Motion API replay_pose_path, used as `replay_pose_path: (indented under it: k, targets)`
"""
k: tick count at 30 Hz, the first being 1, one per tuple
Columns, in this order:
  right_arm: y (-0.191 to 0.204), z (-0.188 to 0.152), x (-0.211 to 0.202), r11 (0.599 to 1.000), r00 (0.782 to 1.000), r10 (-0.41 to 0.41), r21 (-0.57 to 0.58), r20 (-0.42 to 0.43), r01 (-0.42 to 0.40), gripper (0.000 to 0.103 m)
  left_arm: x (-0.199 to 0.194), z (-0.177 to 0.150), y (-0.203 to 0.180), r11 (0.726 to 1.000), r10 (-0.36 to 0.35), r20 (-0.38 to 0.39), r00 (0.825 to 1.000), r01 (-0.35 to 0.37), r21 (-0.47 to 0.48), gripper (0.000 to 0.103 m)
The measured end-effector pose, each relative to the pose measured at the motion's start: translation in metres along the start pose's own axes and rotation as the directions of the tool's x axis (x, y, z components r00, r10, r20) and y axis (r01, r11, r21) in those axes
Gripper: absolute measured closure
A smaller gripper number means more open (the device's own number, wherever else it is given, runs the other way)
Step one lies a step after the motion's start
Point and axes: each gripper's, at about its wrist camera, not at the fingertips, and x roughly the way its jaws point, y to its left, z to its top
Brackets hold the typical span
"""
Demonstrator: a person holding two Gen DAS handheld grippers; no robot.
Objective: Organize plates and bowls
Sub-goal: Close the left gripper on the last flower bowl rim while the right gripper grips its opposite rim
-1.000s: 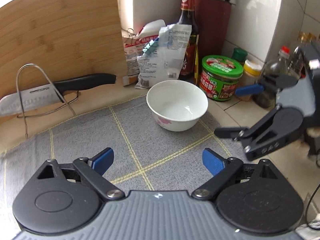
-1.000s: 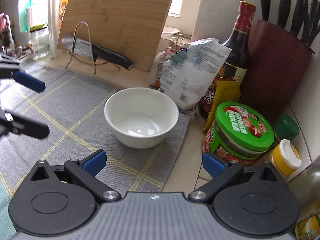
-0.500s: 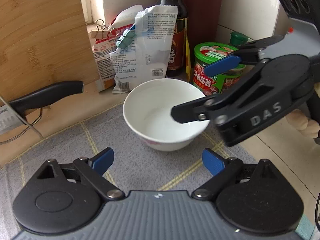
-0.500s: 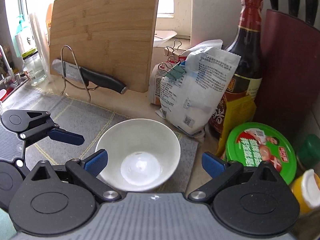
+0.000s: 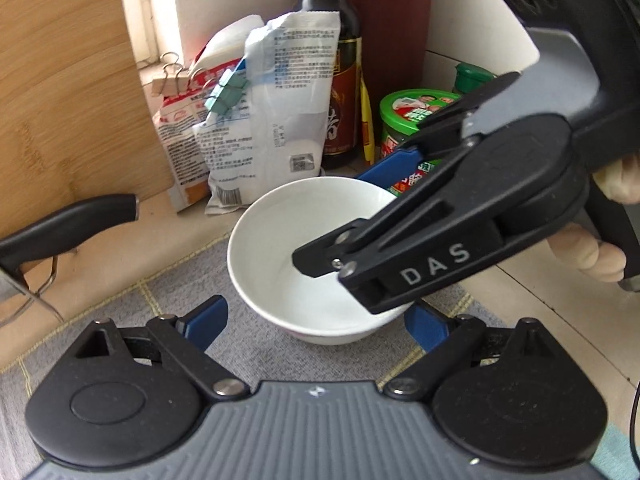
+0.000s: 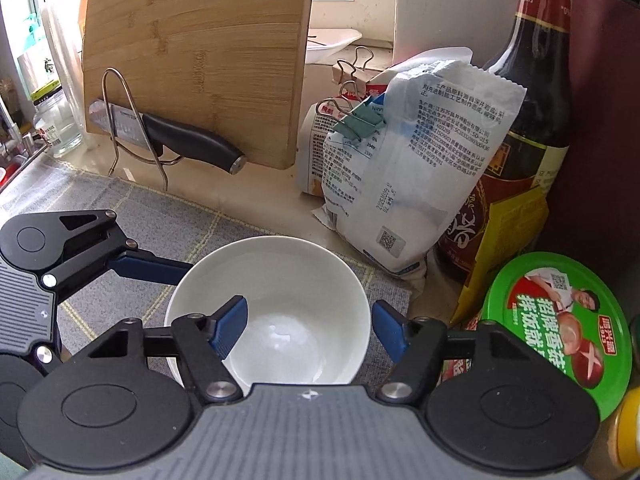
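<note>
A white bowl stands upright on a grey checked mat. My right gripper hangs over it with its jaws closing: the left finger is inside the bowl, the right one just outside the right rim, and the pads do not press the wall. In the left wrist view the bowl lies just ahead of my left gripper, which is open, its fingers on either side of the bowl's near part. The right gripper reaches in from the right, held by a hand.
A bamboo cutting board leans at the back, with a knife on a wire rack in front of it. Clipped bags, a dark sauce bottle, a green-lidded jar and a dark red knife block crowd the right.
Both grippers have closed in on the bowl. The right gripper's jaws have narrowed and its left finger now sits inside the bowl. The bowl has not moved.
</note>
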Motion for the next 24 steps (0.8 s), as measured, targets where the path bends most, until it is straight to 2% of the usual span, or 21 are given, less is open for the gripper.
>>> replay_pose_path:
  k: [7, 14, 24]
  targets:
    - [-0.0013, 0.0043, 0.0029, 1.0, 1.0, 0.003, -0.005, -0.019, -0.003, 0.038, 0.0031, 0.003, -0.0003, 0.999, -0.011, 0.0, 1.0, 0.01, 0.043, 0.009]
    - [-0.0017, 0.0058, 0.0041, 1.0, 1.0, 0.003, -0.019, -0.028, -0.003, 0.038, 0.0065, 0.0058, 0.001, 0.998, -0.039, 0.003, 0.999, 0.039, 0.052, 0.009]
    - [0.0005, 0.0079, 0.0025, 1.0, 0.999, 0.01, -0.03, -0.036, -0.011, 0.038, 0.0056, 0.0062, 0.0007, 0.998, -0.043, -0.008, 0.999, 0.044, 0.049, 0.01]
